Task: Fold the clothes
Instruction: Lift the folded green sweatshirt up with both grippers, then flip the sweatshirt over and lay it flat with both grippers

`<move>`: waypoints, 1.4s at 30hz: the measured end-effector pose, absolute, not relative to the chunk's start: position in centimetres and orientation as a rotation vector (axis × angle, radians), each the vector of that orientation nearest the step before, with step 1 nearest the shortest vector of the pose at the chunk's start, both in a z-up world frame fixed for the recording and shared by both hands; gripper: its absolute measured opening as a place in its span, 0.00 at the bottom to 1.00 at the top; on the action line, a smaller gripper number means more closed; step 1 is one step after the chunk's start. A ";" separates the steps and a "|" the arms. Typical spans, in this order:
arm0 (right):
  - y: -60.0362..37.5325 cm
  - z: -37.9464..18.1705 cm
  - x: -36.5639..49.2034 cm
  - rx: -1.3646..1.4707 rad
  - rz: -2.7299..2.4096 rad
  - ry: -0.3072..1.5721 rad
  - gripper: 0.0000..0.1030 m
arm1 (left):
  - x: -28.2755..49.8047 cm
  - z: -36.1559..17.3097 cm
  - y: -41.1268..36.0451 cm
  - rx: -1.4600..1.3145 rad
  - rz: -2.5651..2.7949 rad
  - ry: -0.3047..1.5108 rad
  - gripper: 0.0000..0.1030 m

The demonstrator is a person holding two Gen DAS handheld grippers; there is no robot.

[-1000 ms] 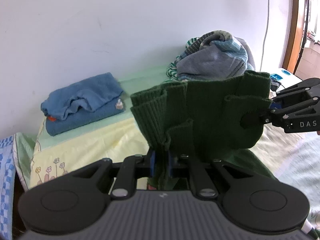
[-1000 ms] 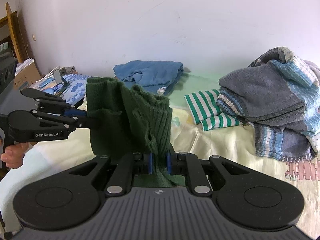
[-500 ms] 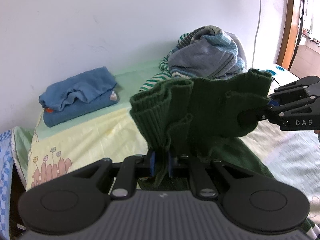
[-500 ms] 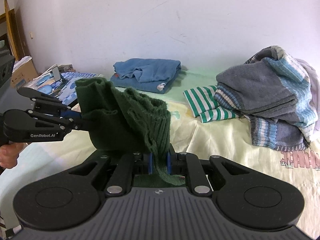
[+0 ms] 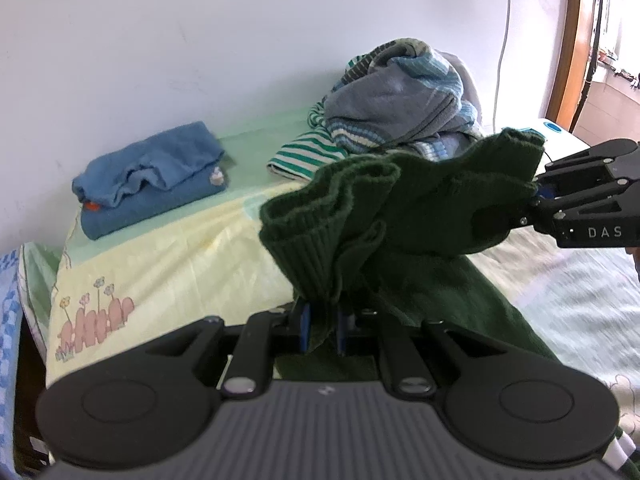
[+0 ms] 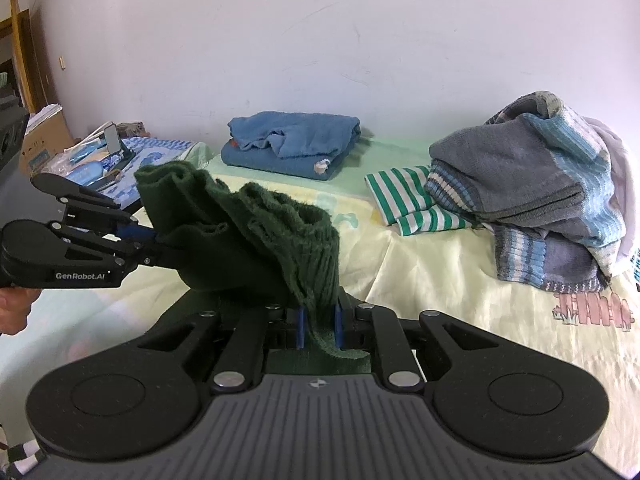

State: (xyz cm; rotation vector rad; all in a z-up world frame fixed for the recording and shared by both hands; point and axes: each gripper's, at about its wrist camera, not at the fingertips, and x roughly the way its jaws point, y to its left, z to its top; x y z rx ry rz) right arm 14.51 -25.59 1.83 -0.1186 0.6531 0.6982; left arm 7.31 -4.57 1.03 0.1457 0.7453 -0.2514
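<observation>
Left wrist view: our left gripper [image 5: 320, 330] and right gripper [image 5: 538, 200], both clamped on the green knit sweater [image 5: 400, 208], stretch its edge left-to-right above the bed sheet [image 5: 180, 256].

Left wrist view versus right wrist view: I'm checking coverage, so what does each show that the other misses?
Only the left wrist view shows the wooden door frame and a white cable on the wall. Only the right wrist view shows the cluttered side surface with a small mirror and a cardboard box. Both show the green sweater clamped by the left gripper and right gripper, the folded blue garment, the striped shirt and the grey-blue knit pile.
</observation>
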 end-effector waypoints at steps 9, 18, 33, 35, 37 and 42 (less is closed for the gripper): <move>-25.9 2.0 14.0 -0.128 0.707 0.655 0.14 | 6.4 0.5 -4.6 0.138 -0.262 0.754 0.09; -26.1 1.6 12.8 -0.158 0.717 0.664 0.14 | 5.2 -0.6 -5.0 0.173 -0.287 0.772 0.09; -25.2 0.2 8.1 -0.410 0.759 0.625 0.14 | 3.1 -1.7 -3.4 0.159 -0.320 0.801 0.09; -25.1 -0.2 7.5 -0.448 0.762 0.625 0.14 | 2.7 -2.0 -3.3 0.157 -0.321 0.804 0.09; -25.0 -0.7 7.0 -0.487 0.765 0.627 0.14 | 2.2 -2.1 -3.3 0.165 -0.324 0.804 0.09; -24.5 -2.1 5.2 -0.612 0.779 0.612 0.14 | 0.4 -2.6 -3.8 0.206 -0.349 0.799 0.09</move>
